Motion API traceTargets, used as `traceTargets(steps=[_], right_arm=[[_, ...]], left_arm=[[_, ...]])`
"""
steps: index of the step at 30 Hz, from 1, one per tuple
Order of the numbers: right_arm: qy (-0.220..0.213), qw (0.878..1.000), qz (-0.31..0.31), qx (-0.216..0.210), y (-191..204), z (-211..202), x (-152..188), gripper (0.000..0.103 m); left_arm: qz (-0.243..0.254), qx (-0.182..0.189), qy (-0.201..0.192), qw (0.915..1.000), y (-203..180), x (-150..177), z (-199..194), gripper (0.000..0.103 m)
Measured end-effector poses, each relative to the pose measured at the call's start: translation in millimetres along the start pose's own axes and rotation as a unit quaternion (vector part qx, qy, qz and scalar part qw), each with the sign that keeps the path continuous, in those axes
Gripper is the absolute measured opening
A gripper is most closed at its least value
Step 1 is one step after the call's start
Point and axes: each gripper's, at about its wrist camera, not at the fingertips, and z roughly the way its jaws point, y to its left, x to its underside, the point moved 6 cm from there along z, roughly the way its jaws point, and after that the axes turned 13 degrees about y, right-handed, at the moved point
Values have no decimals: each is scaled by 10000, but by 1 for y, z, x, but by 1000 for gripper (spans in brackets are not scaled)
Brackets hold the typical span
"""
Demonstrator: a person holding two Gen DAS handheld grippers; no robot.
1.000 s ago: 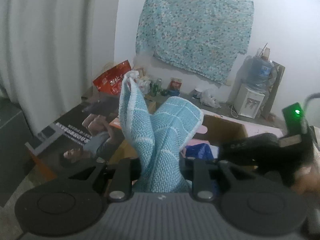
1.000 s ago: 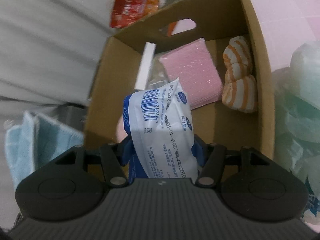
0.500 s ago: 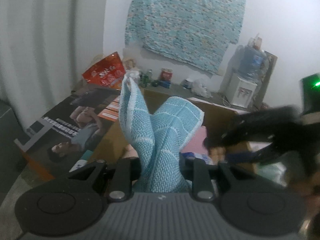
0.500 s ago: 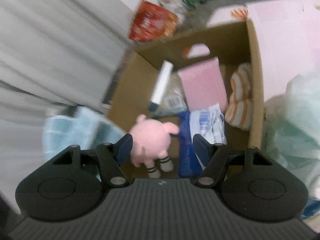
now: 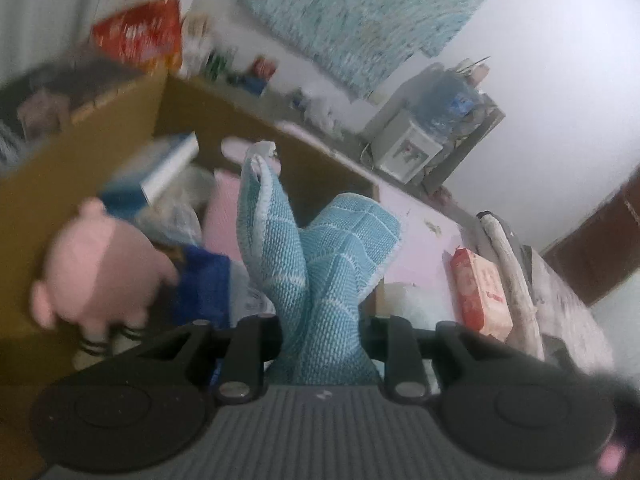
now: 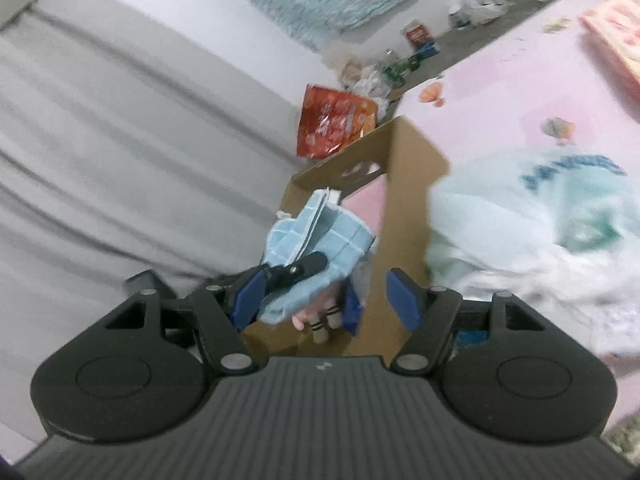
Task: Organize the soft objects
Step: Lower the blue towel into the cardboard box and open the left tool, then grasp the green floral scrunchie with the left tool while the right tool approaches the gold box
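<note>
My left gripper (image 5: 320, 344) is shut on a blue woven cloth (image 5: 320, 272), which stands up folded between its fingers, over the open cardboard box (image 5: 60, 184). Inside the box lie a pink pig plush (image 5: 100, 272), a blue-and-white pack (image 5: 204, 288), a pink sponge (image 5: 224, 208) and a white carton (image 5: 160, 168). My right gripper (image 6: 326, 300) hovers back from the box (image 6: 404, 200), jaws open, nothing between its blue pads (image 6: 404, 300). Beyond those pads the right wrist view shows the left gripper (image 6: 298, 270) with the cloth (image 6: 320, 236).
A pale plastic bag (image 6: 540, 220) lies on the pink mat (image 6: 500, 92) right of the box. A red snack bag (image 6: 336, 124) and bottles sit by the wall. A red tissue pack (image 5: 480, 292) lies to the right, and a water dispenser (image 5: 408, 148) stands behind.
The right gripper let go of the blue-and-white pack, which now lies in the box, and drew back to the right. The left gripper came down over the box, still gripping the cloth.
</note>
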Motion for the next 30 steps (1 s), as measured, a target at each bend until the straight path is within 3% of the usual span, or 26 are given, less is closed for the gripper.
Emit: traceTargets(steps=[3,9,15,17,19,22,24,30], right_arm=[[-210,9993,286,-70,-29,-21,8,69],[-499,9962,705,-72,-75,-46,20,69],[-679,9942,829,20,-100,-64,29,70],[-756,9934,865,31,-107,-70,31,70],[-805,9925,916,21,-113,-76,34,70],[-855,9911,1021,26,-123,-82,41,71],[-879,9900,1103,24,-129,-87,47,71],[-1089,9866,1212,84,-145,-106,60,73]], left_arm=[[-339,8,430,9985,9,-3,32,24],[-599,-647,1365,9867,34,9,84,24],[-149,-1429,1353,9803,35,17,78,24],[-75,-1538,1327,9791,39,19,76,24],[-46,-1448,1314,9807,39,20,75,27],[-175,-1018,1242,9869,33,18,75,36],[-317,-764,1239,9888,27,16,72,47],[-345,-509,856,9944,9,10,49,69]])
